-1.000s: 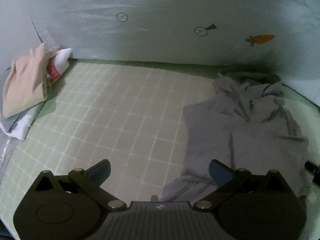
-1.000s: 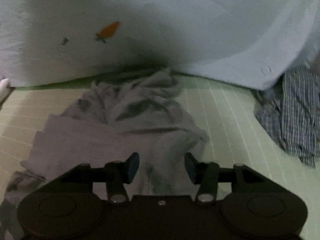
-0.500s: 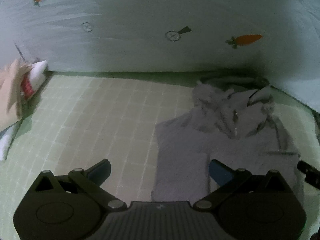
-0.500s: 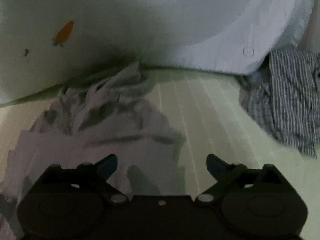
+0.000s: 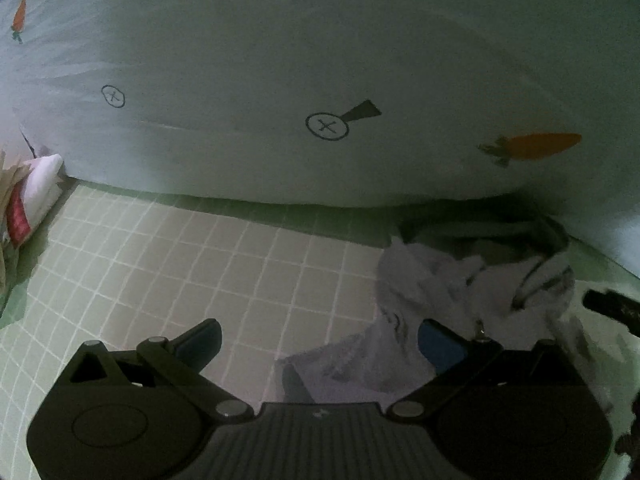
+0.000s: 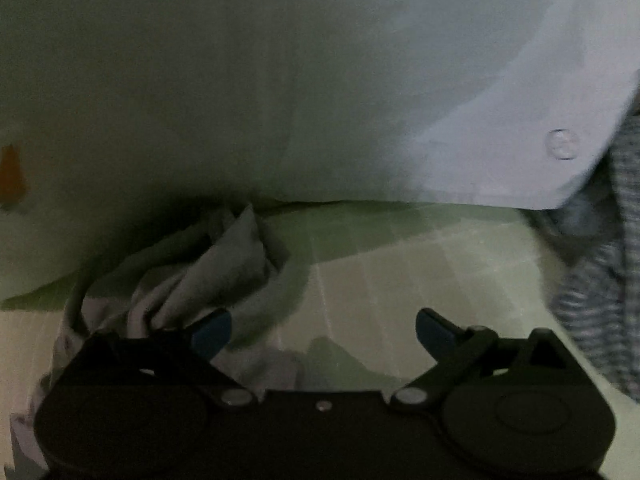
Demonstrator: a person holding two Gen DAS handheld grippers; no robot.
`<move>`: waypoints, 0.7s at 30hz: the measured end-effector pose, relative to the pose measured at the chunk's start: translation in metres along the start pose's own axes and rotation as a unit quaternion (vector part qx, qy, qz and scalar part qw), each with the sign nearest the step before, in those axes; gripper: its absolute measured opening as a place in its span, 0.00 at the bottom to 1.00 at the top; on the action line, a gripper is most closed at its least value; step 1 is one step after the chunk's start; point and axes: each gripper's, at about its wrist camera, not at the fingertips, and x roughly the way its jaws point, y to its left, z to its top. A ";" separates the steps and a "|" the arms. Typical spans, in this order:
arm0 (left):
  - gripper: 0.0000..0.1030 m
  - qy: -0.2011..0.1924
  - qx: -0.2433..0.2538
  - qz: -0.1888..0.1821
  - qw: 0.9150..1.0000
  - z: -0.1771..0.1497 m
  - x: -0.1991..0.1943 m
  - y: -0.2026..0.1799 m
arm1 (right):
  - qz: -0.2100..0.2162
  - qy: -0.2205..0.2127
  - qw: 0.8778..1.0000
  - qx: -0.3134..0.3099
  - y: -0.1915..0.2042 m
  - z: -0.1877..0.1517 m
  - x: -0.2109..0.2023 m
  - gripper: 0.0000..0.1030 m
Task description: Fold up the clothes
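A crumpled grey garment (image 5: 452,300) lies on the green checked sheet (image 5: 200,264), at the right in the left wrist view. My left gripper (image 5: 320,340) is open and empty, low over the garment's left edge. In the right wrist view the same garment (image 6: 208,276) is bunched at the lower left against the quilt. My right gripper (image 6: 324,330) is open and empty, with its left fingertip (image 6: 212,332) by the garment's folds and its right fingertip over bare sheet. The right gripper's tip (image 5: 612,308) shows at the right edge of the left wrist view.
A pale quilt with carrot prints (image 5: 320,80) rises like a wall behind the garment. A striped blue-white garment (image 6: 604,272) lies at the right. A white and red cloth (image 5: 32,196) with beige clothing lies at the far left.
Both grippers have moved forward and lower toward the quilt end of the grey garment. My right gripper opened wide from a narrow gap. The left gripper stayed open.
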 end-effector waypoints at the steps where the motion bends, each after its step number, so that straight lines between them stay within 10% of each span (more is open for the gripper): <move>1: 1.00 0.002 0.000 0.005 1.000 0.001 0.002 0.000 | 0.000 0.010 1.000 0.005 0.003 0.004 0.010 0.97; 10: 1.00 0.017 -0.006 0.027 0.999 -0.001 0.010 0.009 | 0.037 0.065 0.997 -0.011 0.018 0.005 0.045 0.33; 12: 1.00 0.019 -0.007 0.026 0.999 -0.002 0.009 0.009 | 0.052 0.064 0.996 -0.018 0.019 0.002 0.041 0.04; 21: 1.00 0.012 -0.014 0.012 1.000 -0.009 -0.009 0.008 | 0.042 -0.001 0.997 -0.064 0.020 -0.009 -0.021 0.01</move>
